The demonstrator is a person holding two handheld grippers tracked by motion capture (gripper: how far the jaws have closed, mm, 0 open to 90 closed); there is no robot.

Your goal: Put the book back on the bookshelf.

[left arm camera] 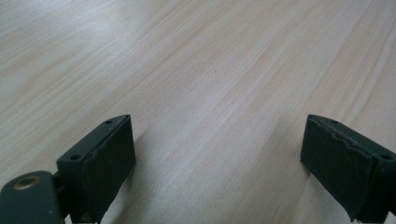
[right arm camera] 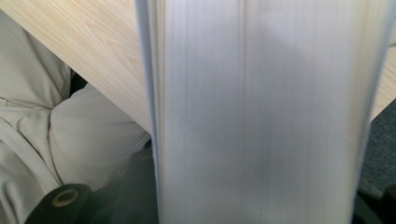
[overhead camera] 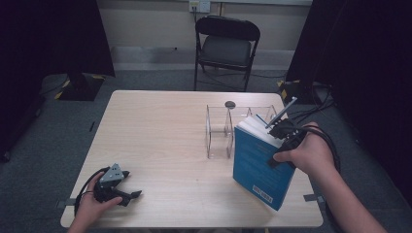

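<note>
Book (overhead camera: 260, 162), blue cover, standing tilted on its lower edge at the right side of the bench (overhead camera: 160, 145), top leaning away toward the far right, cover facing left. Long axis running from the near bench edge up to the page block at the top. Sitting just right of the clear acrylic rack (overhead camera: 226, 128), near it, contact not discernible from the high view.

Right tongs (overhead camera: 284, 136) gripping the book at its upper right, by the fore-edge; right gripper view looking straight along the white page block (right arm camera: 261, 116), jaws out of sight either side of it. Judging as pinched on the book across its thickness, since the book is staying tilted with nothing else propping it. Right hand (overhead camera: 303, 155) wrapped behind, cable trailing off the right edge.

Relation that matters: rack slots lying left and slightly beyond the book, so next move probably needing the book brought upright, then swung left into a slot, spine or bottom edge down. Rack's right wall and dividers standing directly in that path; tilt needing correction first or the lower corner likely catching.

Left tongs (overhead camera: 119, 187) resting low at the near-left of the bench, well apart from book and rack, jaws spread, nothing between them, bare wood (left arm camera: 210, 70) ahead. Right hand clearly nearer.

Small dark round object (overhead camera: 230, 104) lying beyond the rack. Folding chair (overhead camera: 226, 46) standing past the far edge, not interfering.
</note>
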